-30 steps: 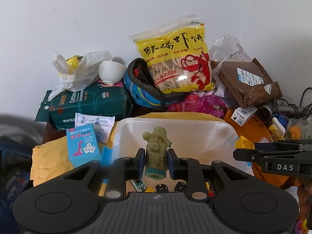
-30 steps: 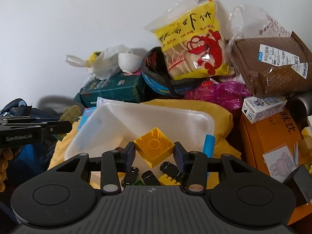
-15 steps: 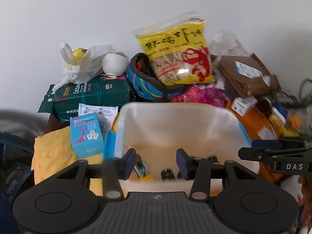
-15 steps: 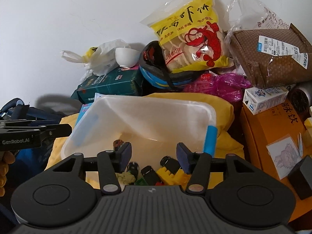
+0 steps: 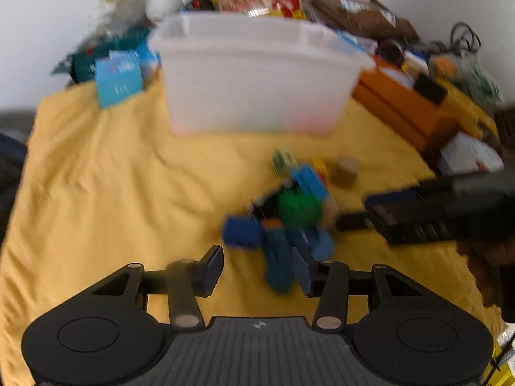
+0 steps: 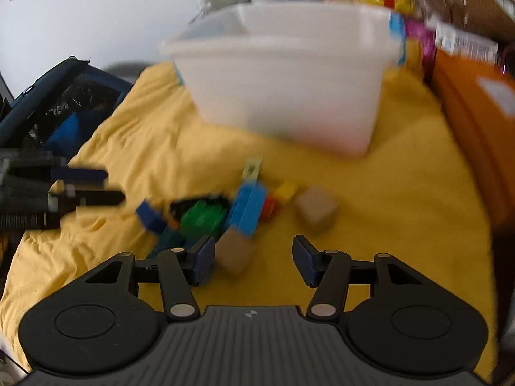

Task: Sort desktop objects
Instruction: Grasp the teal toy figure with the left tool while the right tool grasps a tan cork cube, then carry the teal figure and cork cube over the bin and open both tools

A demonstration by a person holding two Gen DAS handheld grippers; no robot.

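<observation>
Toy blocks (image 5: 289, 215) lie heaped on the yellow cloth (image 5: 112, 193), near side of the white bin (image 5: 257, 80). I see both my left gripper (image 5: 256, 270) and right gripper (image 6: 252, 259) with jaws apart, gripping nothing.

On the cloth (image 5: 96, 193) before you, the tub (image 5: 254, 74) stands toward the far edge, with a heap of toy blocks (image 5: 289, 212) nearer the middle, in front of it. Boxes (image 5: 405, 106) line the right edge; a small carton (image 5: 119, 77) sits at the far left corner, beside the tub.
</observation>
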